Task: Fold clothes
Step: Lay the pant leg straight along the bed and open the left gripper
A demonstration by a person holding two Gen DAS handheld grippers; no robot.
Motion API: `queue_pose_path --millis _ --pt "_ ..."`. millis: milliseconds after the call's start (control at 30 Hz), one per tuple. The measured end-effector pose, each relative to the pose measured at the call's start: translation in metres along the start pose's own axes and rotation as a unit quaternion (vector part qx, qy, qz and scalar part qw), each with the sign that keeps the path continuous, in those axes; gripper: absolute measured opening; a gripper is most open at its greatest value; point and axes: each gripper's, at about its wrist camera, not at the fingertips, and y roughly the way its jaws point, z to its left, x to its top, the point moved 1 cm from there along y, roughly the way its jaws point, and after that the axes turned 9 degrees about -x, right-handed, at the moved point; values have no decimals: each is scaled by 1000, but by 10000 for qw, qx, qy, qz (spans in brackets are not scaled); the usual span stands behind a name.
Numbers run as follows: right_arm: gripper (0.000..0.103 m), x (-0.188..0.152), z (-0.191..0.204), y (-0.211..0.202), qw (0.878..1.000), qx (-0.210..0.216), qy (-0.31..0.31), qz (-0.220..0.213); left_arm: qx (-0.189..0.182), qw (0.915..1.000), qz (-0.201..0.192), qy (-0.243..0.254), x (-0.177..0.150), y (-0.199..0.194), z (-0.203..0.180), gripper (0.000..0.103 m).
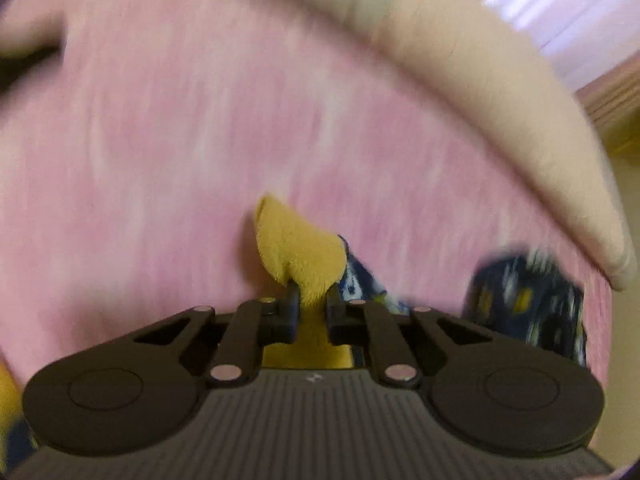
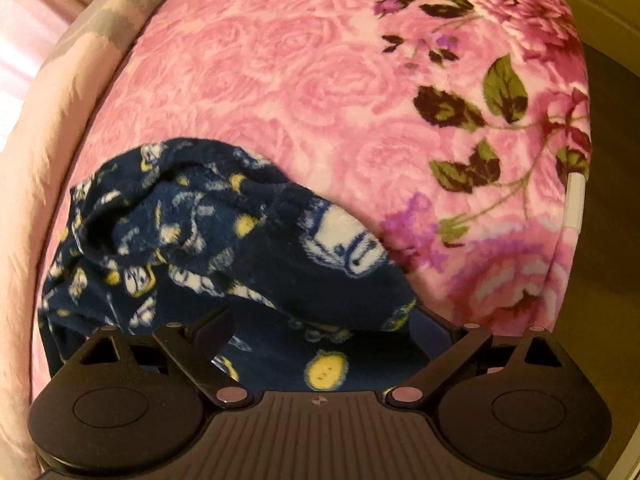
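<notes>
The left gripper [image 1: 311, 294] is clenched on a yellow fleecy edge [image 1: 298, 248] of the dark blue fleece garment with white and yellow cartoon print [image 2: 224, 240], and this edge stands up between the narrow jaws. In the left wrist view everything is blurred, so the hand seems to be in fast motion. The right gripper [image 2: 320, 326] is released, its jaws stand wide apart, and the garment lies between them in a crumpled heap, near the left side of the pink rose-patterned plush blanket [image 2: 340, 72] that covers the bed. I cannot tell if the right jaws touch the cloth. A cream pillow or rolled cover [image 1: 500, 92] lies along the far edge of the bed. I judge that the step in hand is to spread the garment flat before any fold. To do it well, the left grip should stay firm on the yellow edge, while the right gripper closes on a single layer at another corner, not on the whole bunch; then both should pull apart slowly.
</notes>
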Motion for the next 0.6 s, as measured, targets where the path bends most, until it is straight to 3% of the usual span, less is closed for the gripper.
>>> queue_pose_path --millis 100,233,333,400,467,533,600 --pt "97 -7 15 -3 9999 101 48 -45 296 9912 -956 866 81 -30 -16 9" --pt "97 -17 35 -8 9996 235 113 -105 1070 9745 -1190 1572 142 -23 -11 14" --pt "97 -25 49 -11 9992 340 139 -136 1650 9547 -1339 2083 188 -17 -8 6" --pt "97 -33 57 -13 9989 443 66 -101 2172 9475 -1003 2122 187 2 11 8" --pt "97 -38 60 -16 9987 498 -54 -107 2294 9581 -609 1605 174 15 41 8" --pt "97 -40 58 -18 9984 501 -172 -177 2153 9690 -413 1135 147 16 62 8" --pt "97 -39 53 -20 9984 466 -222 -250 1987 9749 -246 976 120 18 65 8"
